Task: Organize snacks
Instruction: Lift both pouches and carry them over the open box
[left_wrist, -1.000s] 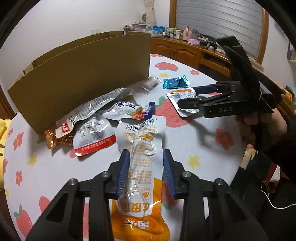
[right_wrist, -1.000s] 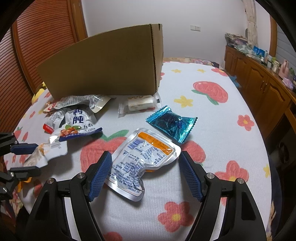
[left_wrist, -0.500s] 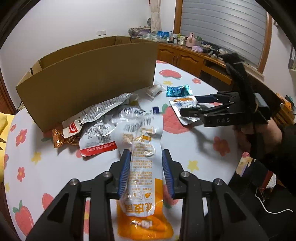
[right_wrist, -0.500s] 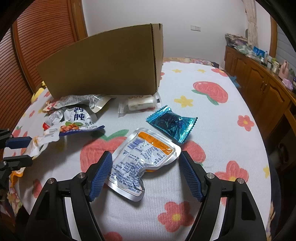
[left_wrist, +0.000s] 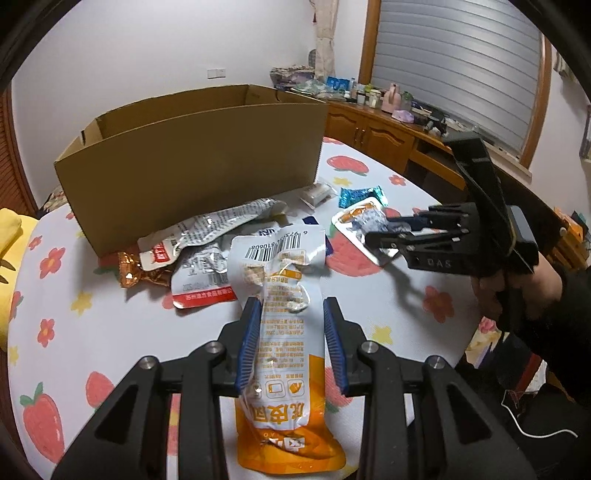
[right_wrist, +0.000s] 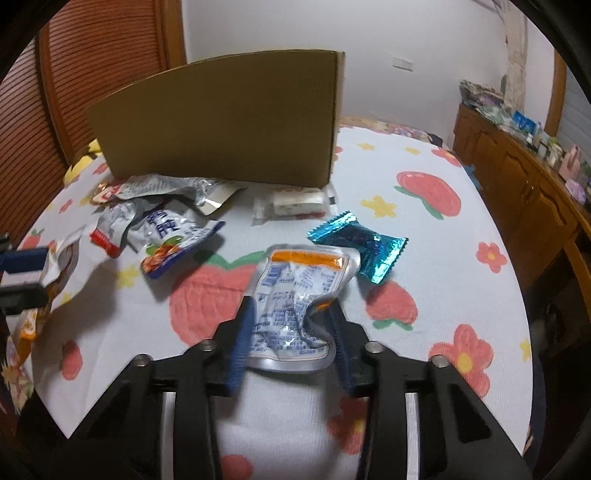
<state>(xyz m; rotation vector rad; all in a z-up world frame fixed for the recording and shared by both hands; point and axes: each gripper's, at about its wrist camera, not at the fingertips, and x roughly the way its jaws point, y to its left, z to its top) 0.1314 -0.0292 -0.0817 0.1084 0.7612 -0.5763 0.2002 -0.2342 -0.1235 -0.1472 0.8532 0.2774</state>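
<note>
My left gripper (left_wrist: 291, 306) is shut on a long white and orange snack pouch (left_wrist: 280, 266), which hangs down between its blue pads above the table. My right gripper (right_wrist: 290, 310) has its jaws closing on a silver pouch with an orange strip (right_wrist: 306, 273). Both pads press the pouch's crumpled near end, and its far end rests on the strawberry tablecloth. In the left wrist view the right gripper (left_wrist: 376, 232) reaches in from the right over that silver pouch (left_wrist: 354, 216). An open cardboard box (left_wrist: 192, 177) stands upright at the back of the table.
A blue foil candy (right_wrist: 360, 247) and a white wrapped snack (right_wrist: 295, 201) lie beyond the silver pouch. Several loose pouches (right_wrist: 166, 229) are heaped in front of the box (right_wrist: 221, 118). A wooden cabinet (right_wrist: 517, 177) runs along the right, past the round table's edge (right_wrist: 509, 280).
The right gripper's jaws went from wide apart to pressing on the silver pouch. The left gripper kept its hold and rose, lifting the orange pouch's far end off the pile.
</note>
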